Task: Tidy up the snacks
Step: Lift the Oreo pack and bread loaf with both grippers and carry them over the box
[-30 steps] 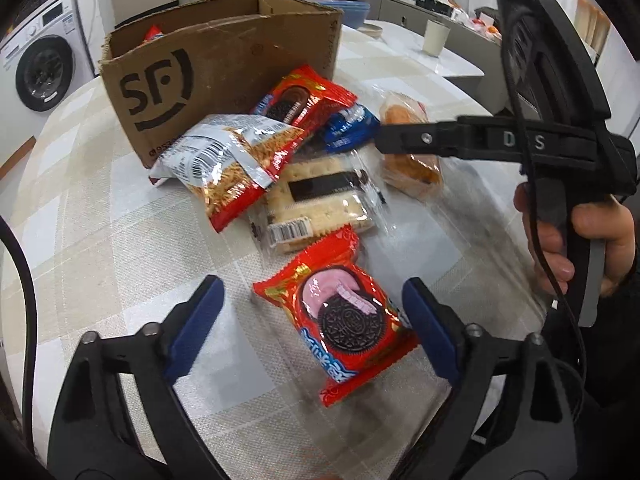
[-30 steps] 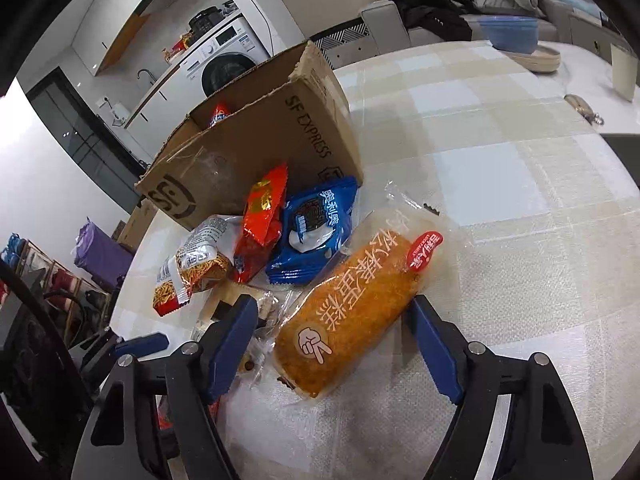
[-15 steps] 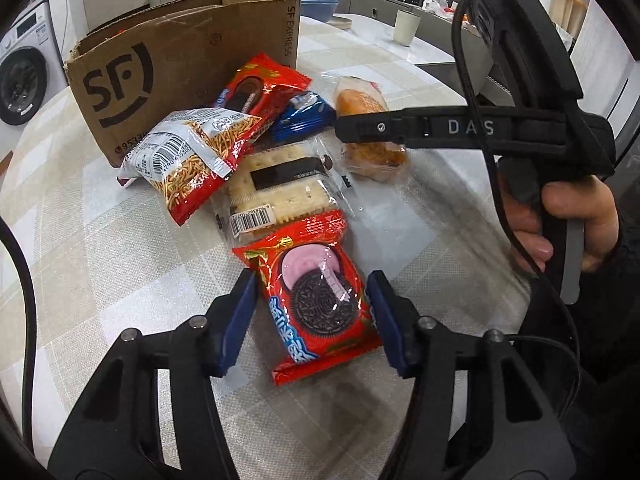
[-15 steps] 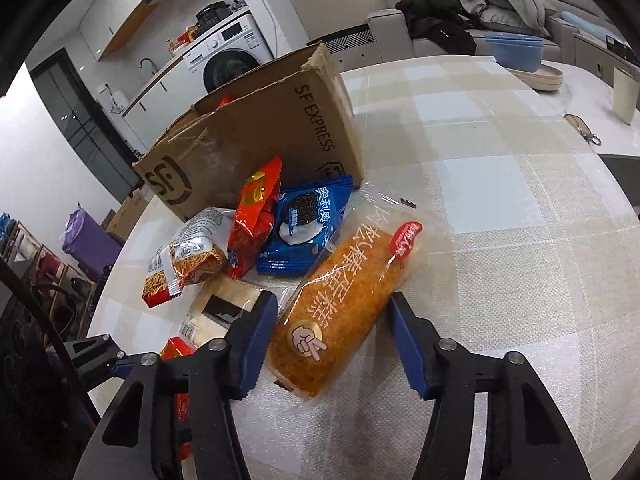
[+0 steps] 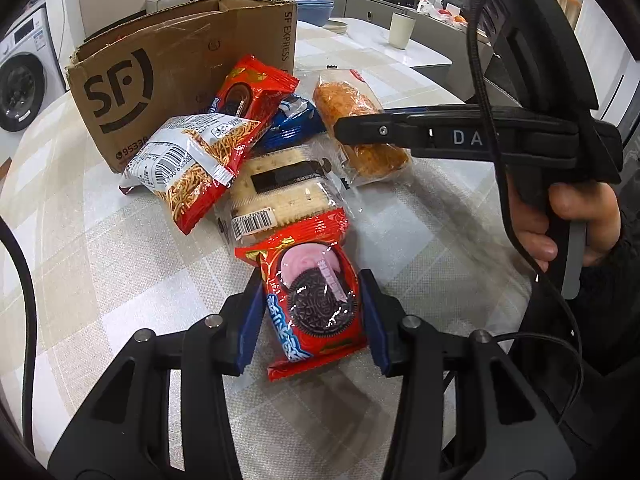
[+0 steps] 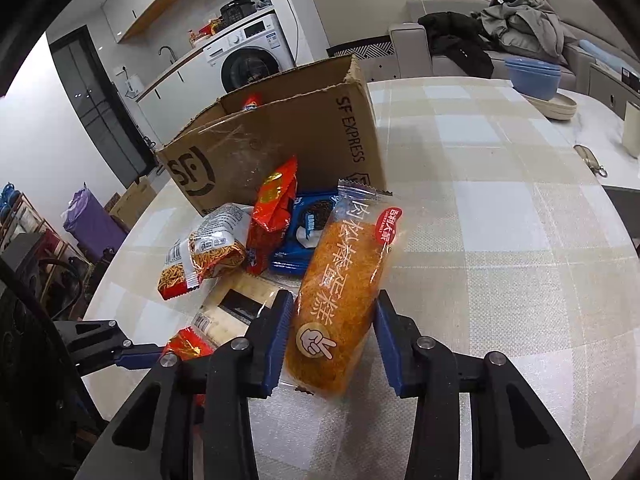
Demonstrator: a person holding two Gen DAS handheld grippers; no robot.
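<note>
My left gripper (image 5: 310,320) is shut on a red Oreo pack (image 5: 316,300), its blue pads pressing both sides. My right gripper (image 6: 330,340) is shut on an orange meat-floss cake in clear wrap (image 6: 340,292), tilted up off the table. The cake also shows in the left wrist view (image 5: 360,132), with the right gripper beside it (image 5: 360,130). A pile of snacks lies by the open SF cardboard box (image 5: 180,76): a noodle snack bag (image 5: 192,168), a cracker pack (image 5: 280,192), a second red Oreo pack (image 5: 248,92) and a blue Oreo pack (image 5: 296,124).
The checked tablecloth (image 6: 500,240) stretches right of the box (image 6: 280,140). A blue bowl (image 6: 532,76) on a plate, a cup (image 5: 402,30) and keys (image 6: 592,160) lie at the table's far side. A red pack shows inside the box (image 6: 252,102).
Both grippers have closed from wide open: the left onto the red Oreo pack, the right onto the meat-floss cake, whose far end has lifted.
</note>
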